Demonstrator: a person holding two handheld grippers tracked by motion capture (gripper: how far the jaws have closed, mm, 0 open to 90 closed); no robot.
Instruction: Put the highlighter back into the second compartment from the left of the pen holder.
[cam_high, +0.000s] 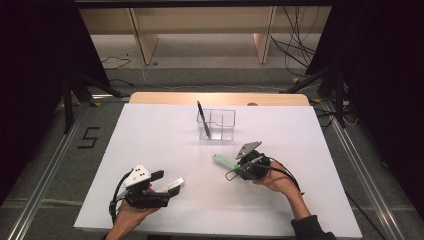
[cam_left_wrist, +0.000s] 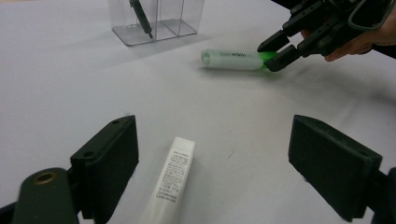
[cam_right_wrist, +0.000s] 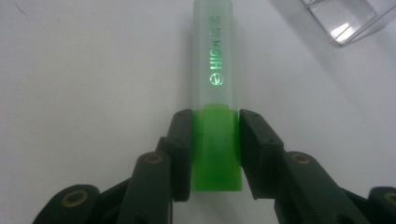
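the broad white table top (cam_high: 150, 150) carried everything, and nothing on it sat near the side edges. the clear plastic organiser with open compartments (cam_high: 220, 125) stood toward the far edge, about midway across, with a slim black pen (cam_high: 202, 119) leaning upright in its left compartment. nearer the person, right of centre, lay the green highlighter with a frosted translucent cap (cam_high: 223, 161), flat on the table top, its cap pointing toward the far left corner. the white flat tube with small printed text (cam_left_wrist: 172, 179) lay close to the near edge on the left side, well apart from the highlighter.

the right gripper (cam_right_wrist: 214, 154) had its jaws pressed against both sides of the highlighter's bright green body, just behind the cap, so it was clamped on it while the marker appeared to rest on the surface. the left gripper (cam_left_wrist: 212, 163) hovered low with its jaws standing wide apart; the white tube lay between them but neither pad touched it.

judged from this, the step in hand was the pick-up of the highlighter, with the grip made and the lift not yet begun. the next move would call for raising it clear of the table top, carrying it toward the far edge, and tipping it upright over a free compartment of the organiser, avoiding the pen. the grip sat near one end, so the long capped end might sag or swing.
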